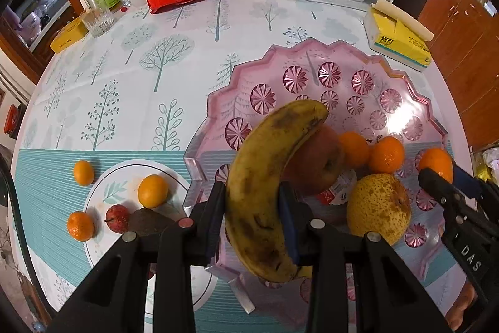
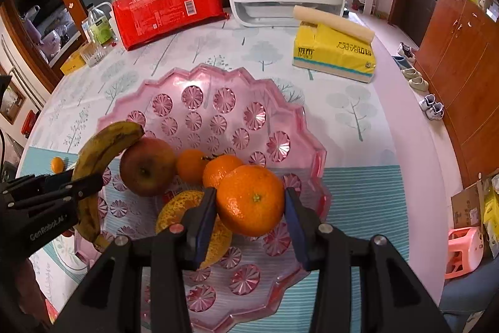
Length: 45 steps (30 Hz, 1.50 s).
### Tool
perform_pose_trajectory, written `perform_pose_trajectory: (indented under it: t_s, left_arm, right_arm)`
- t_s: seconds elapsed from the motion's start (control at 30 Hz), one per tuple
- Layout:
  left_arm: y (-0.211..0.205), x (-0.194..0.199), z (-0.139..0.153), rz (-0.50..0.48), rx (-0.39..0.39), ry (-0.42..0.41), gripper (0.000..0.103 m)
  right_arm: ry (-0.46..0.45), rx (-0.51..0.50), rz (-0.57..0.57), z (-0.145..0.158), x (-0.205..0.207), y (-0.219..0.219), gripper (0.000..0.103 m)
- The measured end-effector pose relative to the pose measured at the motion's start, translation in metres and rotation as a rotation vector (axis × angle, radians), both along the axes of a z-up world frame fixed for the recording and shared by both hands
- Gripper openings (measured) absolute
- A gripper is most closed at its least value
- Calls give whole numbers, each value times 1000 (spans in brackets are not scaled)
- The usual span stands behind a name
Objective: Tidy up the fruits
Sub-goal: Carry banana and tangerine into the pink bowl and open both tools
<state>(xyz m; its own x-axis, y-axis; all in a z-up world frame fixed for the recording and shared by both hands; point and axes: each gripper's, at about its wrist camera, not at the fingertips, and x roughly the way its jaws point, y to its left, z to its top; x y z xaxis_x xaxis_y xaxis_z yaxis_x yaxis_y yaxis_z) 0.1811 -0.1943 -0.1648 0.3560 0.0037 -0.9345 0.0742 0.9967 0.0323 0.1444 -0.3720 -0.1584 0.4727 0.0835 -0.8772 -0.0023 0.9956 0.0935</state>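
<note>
Fruits are going into the pink glass tray (image 2: 193, 77) on the round table (image 1: 131, 77), and two more are on the way in. The left gripper (image 1: 252, 202) is pinching a spotty yellow banana (image 1: 268, 177) around its middle. The banana is hanging over the near-left part of the tray, with its top end just beside the red apple (image 2: 146, 167). It is hard to tell if the two are touching. The right gripper (image 2: 249, 208) is squeezing a big tangerine (image 2: 251, 198) between its blue pads, over the near-right part of the tray.

Already lying in the tray are the apple, two small tangerines (image 2: 205, 167) and a speckled yellow pear (image 1: 379, 208). So the step in hand looks like putting down, and both grippers are pointing steeply down at the tray.

Next, each gripper probably needs to go lower until its fruit is resting on the glass, then let go. The banana is needing a bare spot beside the apple, not on top of it. The tangerine is round, so it might roll if it is dropped.

More fruit is waiting outside the tray: small oranges (image 1: 84, 173) and a little red fruit (image 1: 117, 217) on and around the white plate (image 1: 99, 198). That job looks about half done.
</note>
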Motion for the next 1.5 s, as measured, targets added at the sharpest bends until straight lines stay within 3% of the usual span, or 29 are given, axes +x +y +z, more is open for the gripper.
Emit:
perform_pose_trajectory:
  t_s: [0.23, 0.6, 0.77, 0.9, 1.5]
  left_arm:
    - [-1, 5, -8, 1, 11, 14, 33]
    - [-7, 5, -10, -35, 42, 6, 35]
    - [-8, 3, -8, -49, 36, -2, 63]
    - [-12, 1, -7, -65, 64, -9, 64]
    - [0, -26, 23, -61, 50, -49, 73]
  right_arm:
    - [43, -35, 23, -15, 0, 6, 44]
    - [64, -94, 8, -13, 3, 13, 47]
    - [52, -80, 5, -7, 1, 14, 55]
    - [39, -71, 1, -2, -1, 14, 55]
    - [27, -6, -15, 14, -20, 18, 55]
